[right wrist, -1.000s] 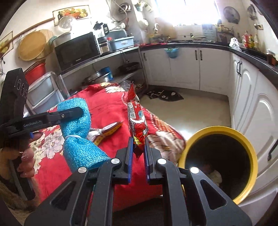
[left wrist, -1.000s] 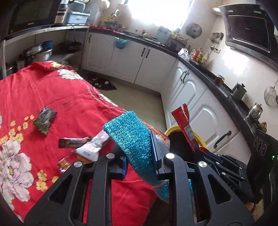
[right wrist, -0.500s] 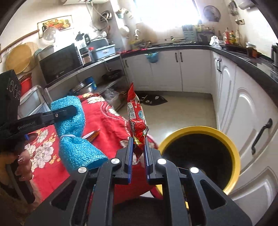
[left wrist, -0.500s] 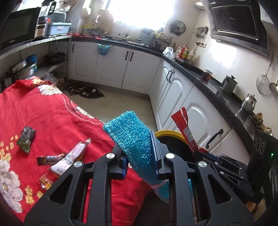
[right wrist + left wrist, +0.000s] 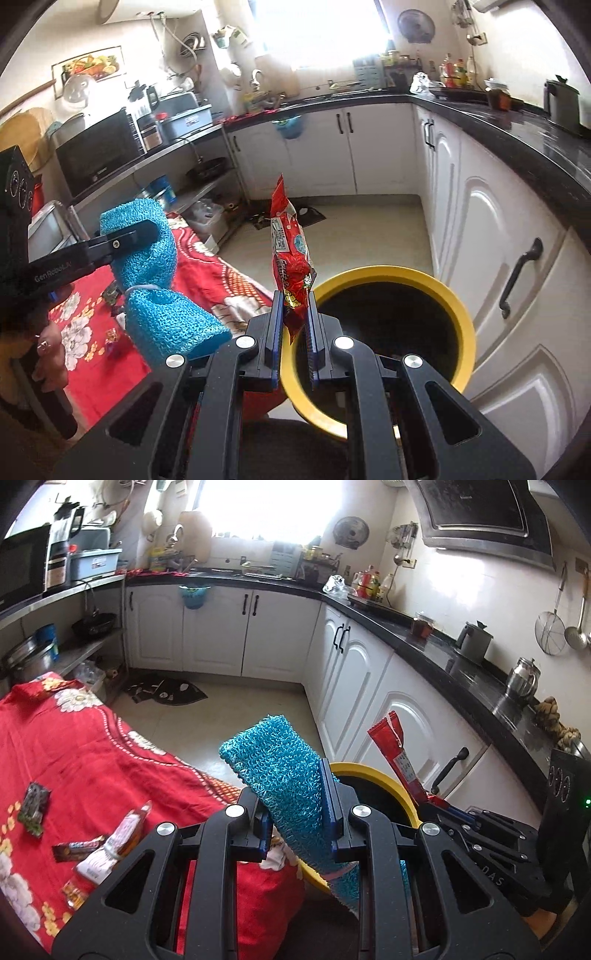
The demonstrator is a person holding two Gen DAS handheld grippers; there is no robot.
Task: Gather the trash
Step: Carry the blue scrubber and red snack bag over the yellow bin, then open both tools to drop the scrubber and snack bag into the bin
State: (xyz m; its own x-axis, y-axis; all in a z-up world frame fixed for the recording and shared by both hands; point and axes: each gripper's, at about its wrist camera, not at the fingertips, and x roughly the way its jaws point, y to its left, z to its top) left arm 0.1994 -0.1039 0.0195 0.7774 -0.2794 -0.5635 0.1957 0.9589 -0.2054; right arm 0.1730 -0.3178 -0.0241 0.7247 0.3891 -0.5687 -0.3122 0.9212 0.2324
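Note:
My left gripper (image 5: 295, 805) is shut on a blue knitted cloth (image 5: 280, 768), held upright near the table's edge; the cloth also shows in the right wrist view (image 5: 159, 291). My right gripper (image 5: 294, 325) is shut on a red snack wrapper (image 5: 290, 258), held upright at the left rim of a yellow-rimmed black trash bin (image 5: 458, 317). In the left wrist view the wrapper (image 5: 400, 760) stands over the bin (image 5: 380, 775). Several small wrappers (image 5: 99, 849) lie on the red floral tablecloth (image 5: 92, 768).
White cabinets (image 5: 369, 686) with a black counter run along the right and back. A dark mat (image 5: 170, 692) lies on the tiled floor. A shelf with pots (image 5: 29, 657) stands behind the table. My hand (image 5: 44, 354) holds the left gripper.
Both grippers have moved away from the table toward the bin, still holding the cloth and the wrapper. The bin's opening now lies closer under the right gripper.

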